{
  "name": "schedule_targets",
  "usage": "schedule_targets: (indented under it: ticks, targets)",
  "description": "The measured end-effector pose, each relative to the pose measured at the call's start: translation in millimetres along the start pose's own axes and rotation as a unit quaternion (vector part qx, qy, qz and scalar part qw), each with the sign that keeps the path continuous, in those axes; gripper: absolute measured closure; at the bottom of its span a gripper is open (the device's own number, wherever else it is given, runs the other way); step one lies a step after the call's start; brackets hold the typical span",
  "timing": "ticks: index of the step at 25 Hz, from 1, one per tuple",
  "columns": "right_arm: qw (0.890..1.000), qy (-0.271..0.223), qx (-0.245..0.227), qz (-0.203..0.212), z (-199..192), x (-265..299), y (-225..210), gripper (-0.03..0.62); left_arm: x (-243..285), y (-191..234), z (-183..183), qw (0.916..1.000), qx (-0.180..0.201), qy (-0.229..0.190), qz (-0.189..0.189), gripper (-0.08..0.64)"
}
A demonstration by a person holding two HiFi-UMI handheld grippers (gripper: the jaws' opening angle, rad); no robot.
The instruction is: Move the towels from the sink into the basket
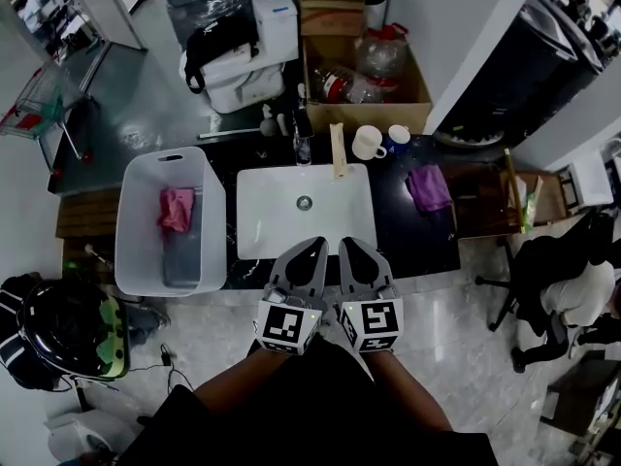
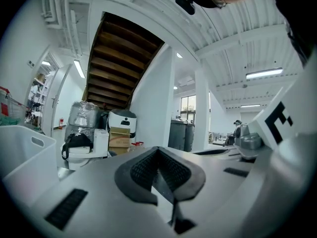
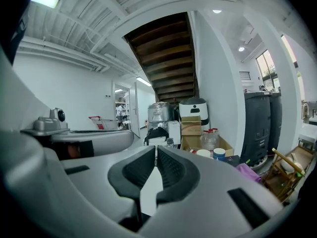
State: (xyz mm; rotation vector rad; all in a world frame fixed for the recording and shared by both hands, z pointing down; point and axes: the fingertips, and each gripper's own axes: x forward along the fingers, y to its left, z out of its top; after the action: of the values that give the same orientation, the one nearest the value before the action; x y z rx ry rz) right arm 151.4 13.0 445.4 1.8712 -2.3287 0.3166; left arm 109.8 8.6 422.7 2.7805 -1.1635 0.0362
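1. Head view: L gripper (image 1: 312,248) and R gripper (image 1: 349,246) are side by side, close together. Both have jaws shut and carry nothing. Their tips sit over the near edge of the white sink (image 1: 254,223), w/ the basin just ahead. The white basket (image 1: 136,241) stands to the left of L gripper, w/ a pink towel (image 1: 177,209) inside. A purple towel (image 1: 428,187) lies on the dark counter (image 1: 408,236), ahead-right of R gripper, past the sink's right edge.
2. Left gripper view: the pads meet at the tips w/ nothing between. The basket wall is at far left and R gripper's body at right.
3. Right gripper view: the jaws are closed and empty. The purple towel is ahead-right, two mugs (image 3: 200,153) are ahead, and L gripper is at left.
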Motion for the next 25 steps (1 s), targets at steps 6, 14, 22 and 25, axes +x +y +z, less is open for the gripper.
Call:
schedule_targets:
  ticks: [6, 14, 22, 25]
  targets:
    - [1.000, 0.017, -0.005, -0.003, 2.8, 27.8, 3.0, 0.566, 18.1, 20.9, 11.8, 0.9994, 0.003, -0.016, -0.029, 0.558]
    - [0.998, 0.033, 0.000, -0.045, 5.0, 49.2, -14.0, 0.566, 44.4, 42.6, 19.5, 0.9980, -0.023, -0.033, -0.048, 0.557]
    - [0.997, 0.040, 0.012, -0.064, 3.6, 72.6, -28.8, 0.566, 73.2, 61.8, 2.7, 0.9979, -0.036, -0.007, -0.054, 0.557]
    - [0.997, 0.035, 0.005, -0.068, 6.5, 75.5, -30.0, 0.566, 82.1, 62.5, 4.5, 0.9975, -0.034, -0.006, -0.062, 0.557]
